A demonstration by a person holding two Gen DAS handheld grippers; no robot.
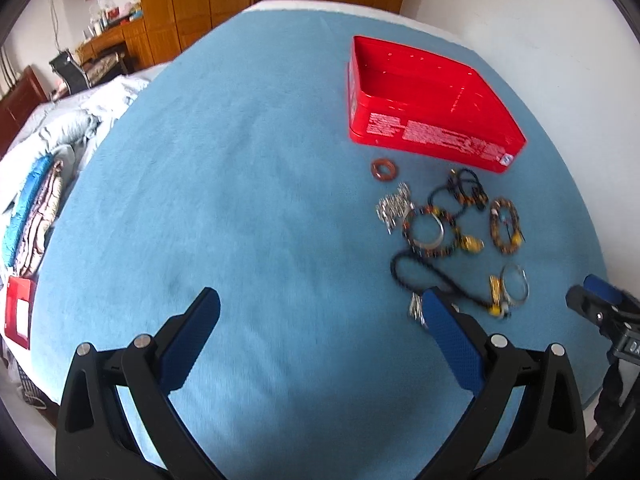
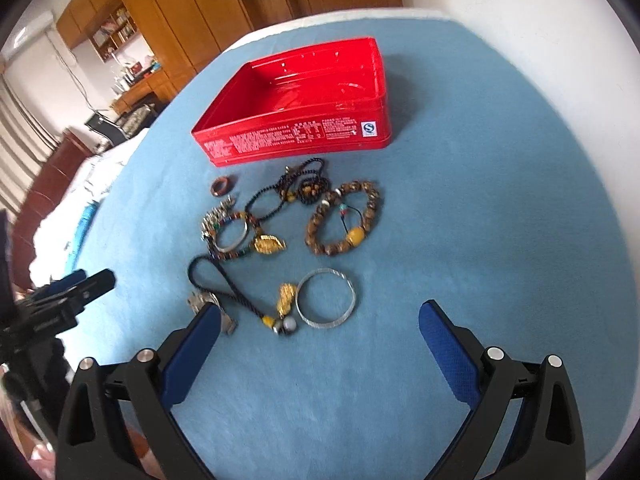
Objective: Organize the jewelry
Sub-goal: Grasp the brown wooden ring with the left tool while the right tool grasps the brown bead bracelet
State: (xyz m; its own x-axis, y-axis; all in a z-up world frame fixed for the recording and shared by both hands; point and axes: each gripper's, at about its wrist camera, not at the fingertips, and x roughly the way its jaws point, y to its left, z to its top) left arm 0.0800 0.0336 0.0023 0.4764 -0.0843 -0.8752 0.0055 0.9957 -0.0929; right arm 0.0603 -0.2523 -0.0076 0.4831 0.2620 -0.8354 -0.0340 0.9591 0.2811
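Observation:
An open red tin box (image 2: 300, 136) sits empty on the blue cloth; it also shows in the left wrist view (image 1: 432, 136). Before it lies a spread of jewelry: a brown ring (image 2: 222, 186), a brown bead bracelet (image 2: 370, 196), a silver bangle (image 2: 326, 298), a black cord with gold charm (image 2: 288, 296), and a silver bracelet inside a coloured bead bracelet (image 2: 234, 236). My right gripper (image 2: 320, 320) is open, just short of the bangle. My left gripper (image 1: 320, 312) is open over bare cloth, left of the jewelry (image 1: 440, 232).
The blue cloth (image 1: 240, 180) covers a bed. Folded bedding (image 1: 44, 184) lies at its left edge, with a red lid (image 1: 18, 312) beside it. Wooden wardrobes (image 2: 192, 8) stand behind. A white wall (image 2: 520, 40) is on the right.

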